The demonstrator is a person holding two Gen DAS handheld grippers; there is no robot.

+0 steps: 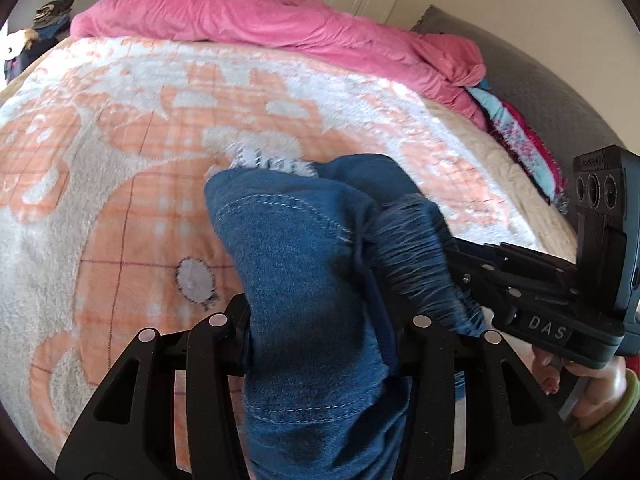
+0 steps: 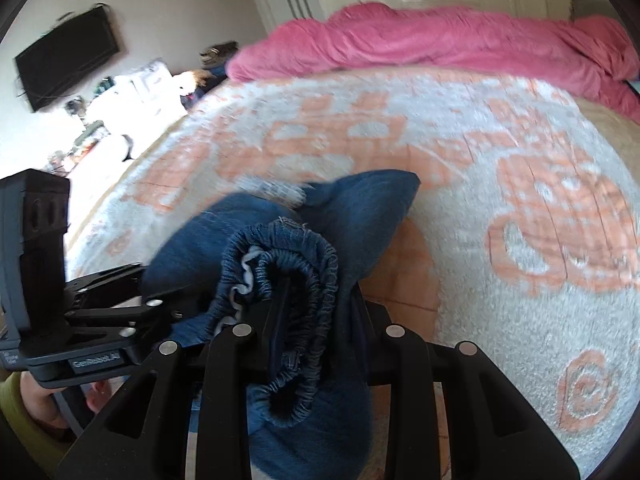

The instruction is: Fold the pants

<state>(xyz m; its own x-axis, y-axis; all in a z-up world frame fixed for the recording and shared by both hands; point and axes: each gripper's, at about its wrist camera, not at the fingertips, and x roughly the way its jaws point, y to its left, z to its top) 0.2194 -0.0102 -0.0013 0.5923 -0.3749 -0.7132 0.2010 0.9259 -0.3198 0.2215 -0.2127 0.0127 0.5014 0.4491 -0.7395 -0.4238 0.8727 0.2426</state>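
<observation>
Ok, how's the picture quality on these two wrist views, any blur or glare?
Left wrist view: the jeans are mostly sharp, with blur at their frayed edge. Right wrist view: the blanket is smeared by motion, and the dresser top is washed out by sunlight. Both views bend at the edges.

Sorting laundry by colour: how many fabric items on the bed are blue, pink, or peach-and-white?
Blue: 1, the jeans
Pink: 1, the duvet
Peach-and-white: 1, the blanket
Total: 3
</observation>
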